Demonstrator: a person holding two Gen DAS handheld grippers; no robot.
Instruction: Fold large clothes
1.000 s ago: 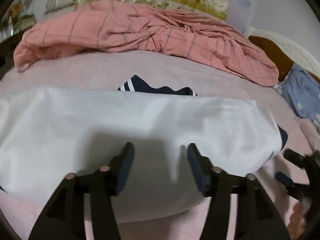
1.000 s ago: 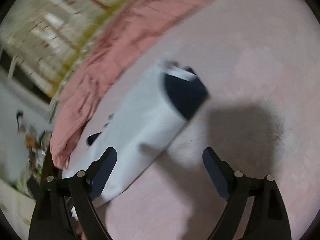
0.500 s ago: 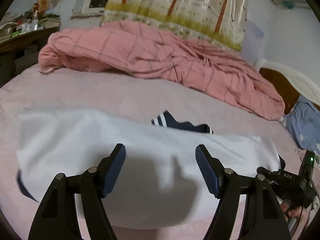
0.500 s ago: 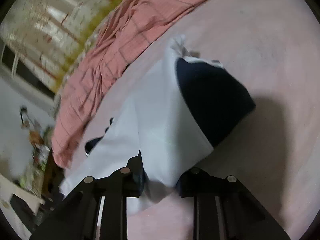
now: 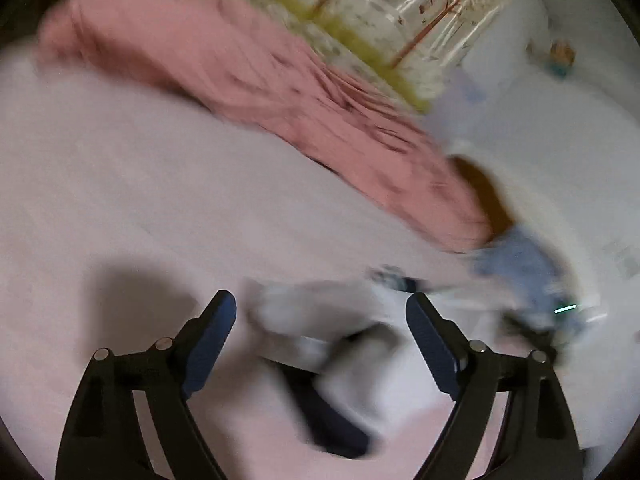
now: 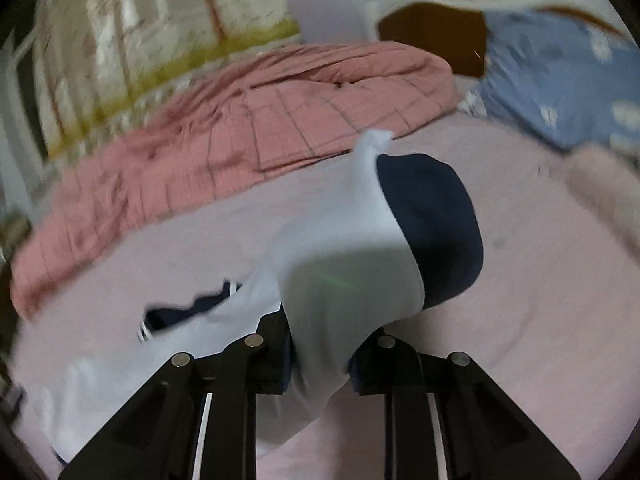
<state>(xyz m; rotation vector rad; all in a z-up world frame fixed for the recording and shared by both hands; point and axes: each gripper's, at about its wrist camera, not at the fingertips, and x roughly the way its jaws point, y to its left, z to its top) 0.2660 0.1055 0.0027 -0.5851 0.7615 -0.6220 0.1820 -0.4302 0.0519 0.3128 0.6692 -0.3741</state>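
Observation:
A white garment with navy sleeves (image 6: 344, 280) lies on the pink bed sheet (image 6: 540, 280). My right gripper (image 6: 320, 356) is shut on the garment's white edge and lifts it, the navy sleeve (image 6: 436, 236) hanging to the right. In the blurred left wrist view the garment (image 5: 320, 332) shows as a white and dark heap between the fingers of my left gripper (image 5: 320, 332), which is open and holds nothing. The other gripper's body (image 5: 556, 320) shows at the right of that view.
A crumpled pink checked blanket (image 6: 248, 136) lies across the far side of the bed, also in the left wrist view (image 5: 260, 80). A blue patterned pillow (image 6: 560, 84) and wooden headboard (image 6: 436, 36) are at the right. A curtain (image 5: 400, 12) hangs behind.
My right gripper closed on the garment's edge and has lifted and carried it. My left gripper swung fast to the left, off the white cloth, and stays open.

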